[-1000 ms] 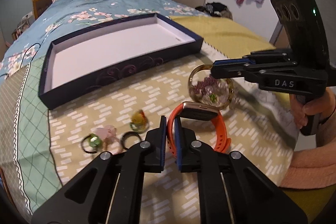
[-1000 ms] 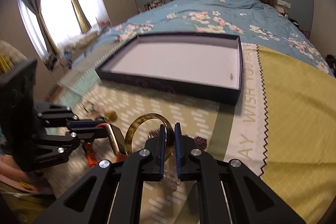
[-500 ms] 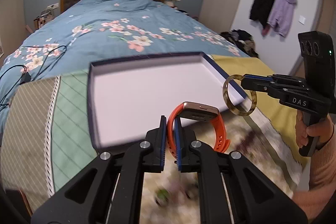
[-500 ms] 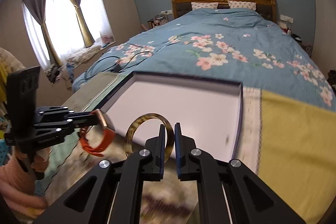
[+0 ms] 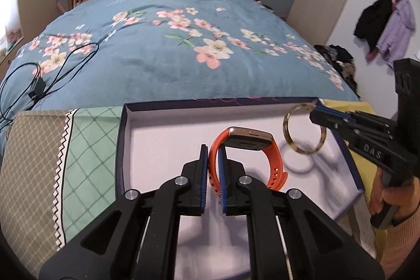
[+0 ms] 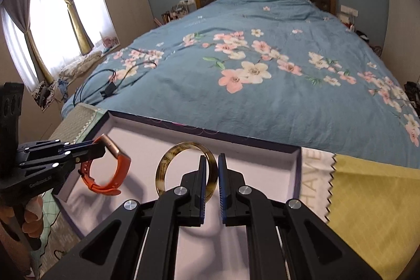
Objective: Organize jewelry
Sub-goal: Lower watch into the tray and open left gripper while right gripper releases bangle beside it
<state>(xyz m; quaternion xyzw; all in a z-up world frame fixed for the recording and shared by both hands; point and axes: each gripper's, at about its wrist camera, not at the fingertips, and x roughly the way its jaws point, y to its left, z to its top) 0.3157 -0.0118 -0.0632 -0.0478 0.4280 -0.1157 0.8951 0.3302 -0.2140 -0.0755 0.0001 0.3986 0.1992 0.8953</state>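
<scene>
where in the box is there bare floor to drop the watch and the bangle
The box floor looks bare throughout: a wide white patch along the left wall beside the orange watch, and more under the bangle toward the right wall. The only crowding is above it, where the two hand-held grippers hang close together.

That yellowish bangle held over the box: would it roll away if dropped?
Probably: the bangle is a plain round hoop, so it could roll on edge. It keeps its shape in the shut jaws, so likely stiff. The box walls should stop it.
</scene>
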